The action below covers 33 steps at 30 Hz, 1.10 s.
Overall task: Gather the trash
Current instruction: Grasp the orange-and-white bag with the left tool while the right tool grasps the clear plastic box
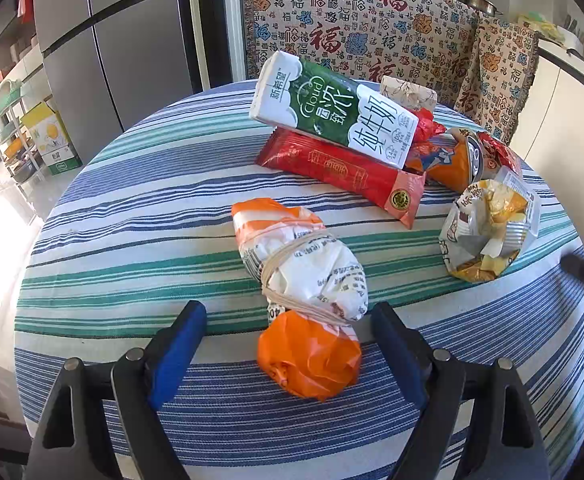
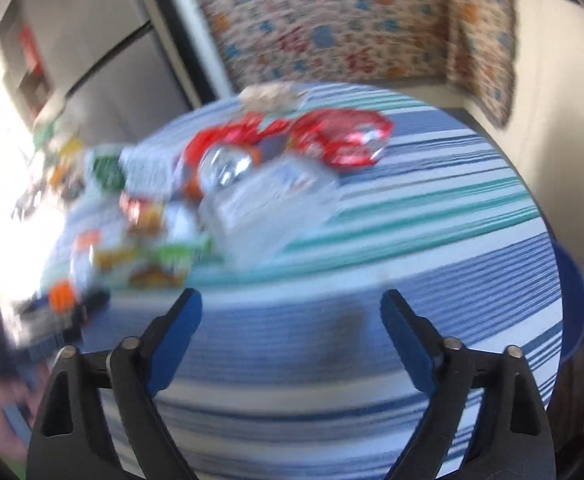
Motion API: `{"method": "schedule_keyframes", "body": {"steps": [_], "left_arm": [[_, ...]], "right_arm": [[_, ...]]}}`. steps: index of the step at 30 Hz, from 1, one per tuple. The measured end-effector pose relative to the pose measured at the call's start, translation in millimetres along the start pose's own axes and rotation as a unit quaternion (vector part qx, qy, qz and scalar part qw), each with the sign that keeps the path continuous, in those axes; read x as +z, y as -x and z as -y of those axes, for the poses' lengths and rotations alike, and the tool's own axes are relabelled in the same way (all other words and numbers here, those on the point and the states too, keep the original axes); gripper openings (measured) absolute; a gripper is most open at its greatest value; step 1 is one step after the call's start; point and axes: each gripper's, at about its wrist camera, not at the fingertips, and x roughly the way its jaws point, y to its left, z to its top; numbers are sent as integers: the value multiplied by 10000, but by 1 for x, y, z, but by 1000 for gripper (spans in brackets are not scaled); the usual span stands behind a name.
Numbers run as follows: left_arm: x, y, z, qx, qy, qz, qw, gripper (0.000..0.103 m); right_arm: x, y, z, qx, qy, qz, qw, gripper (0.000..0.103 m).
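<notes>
Trash lies on a round table with a striped cloth (image 1: 131, 216). In the left wrist view my left gripper (image 1: 287, 316) is open, its fingers on either side of an orange and white bag bundle tied with rubber bands (image 1: 304, 280). Behind it lie a red wrapper (image 1: 344, 172), a green and white milk carton (image 1: 332, 112) resting on it, a crushed orange can (image 1: 460, 160) and a crumpled snack bag (image 1: 488, 228). The right wrist view is blurred: my right gripper (image 2: 292, 312) is open and empty above the cloth (image 2: 432, 240), with a red wrapper (image 2: 344, 140) and a silver can (image 2: 227, 168) beyond.
A chair draped in a patterned blanket (image 1: 372, 28) stands behind the table. A grey fridge (image 1: 123, 48) and shelves (image 1: 7, 120) are at the left. A blue round object (image 2: 572, 304) shows past the table's right edge in the right wrist view.
</notes>
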Motion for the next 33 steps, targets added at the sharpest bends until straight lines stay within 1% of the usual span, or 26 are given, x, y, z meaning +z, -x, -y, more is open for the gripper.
{"method": "schedule_keyframes", "body": {"steps": [2,4,7,9,13,14,15,17,20,22,23,26,33], "left_arm": [[0,0,0,-3,2,0,10000,86],[0,0,0,-4,2,0,10000,86],[0,0,0,-3,3,-1,10000,86],[0,0,1,-7,5,-1,10000,86],[0,0,1,-2,4,0,10000,86],[0,0,1,1,2,-2,10000,86],[0,0,1,0,2,-3,10000,86],[0,0,1,-3,6,1,10000,86],[0,0,1,-2,5,-2,10000,87],[0,0,1,0,6,-1,10000,87],[0,0,1,-2,9,1,10000,87],[0,0,0,-6,8,-2,10000,87],[0,0,1,-8,14,-1,10000,87]], "right_arm": [[20,-10,-7,-176,-198,54,9996,98],[37,-26,-22,-442,-188,-13,9988,100],[49,-57,-49,-933,129,-302,9951,100],[47,-71,-62,-1334,468,-533,9885,101],[35,-55,-45,-1337,548,-413,9886,98],[30,-49,-36,-1266,601,-422,9892,90],[25,-44,-28,-1171,676,-456,9898,84],[13,-34,-11,-1067,833,-493,9896,85],[-5,-27,13,-1004,879,-560,9895,85],[-13,-24,18,-953,1035,-416,9892,92],[-13,-23,19,-889,1012,-423,9900,97],[-11,-29,15,-935,1084,-506,9884,102],[-10,-32,15,-946,1080,-515,9883,103]]}}
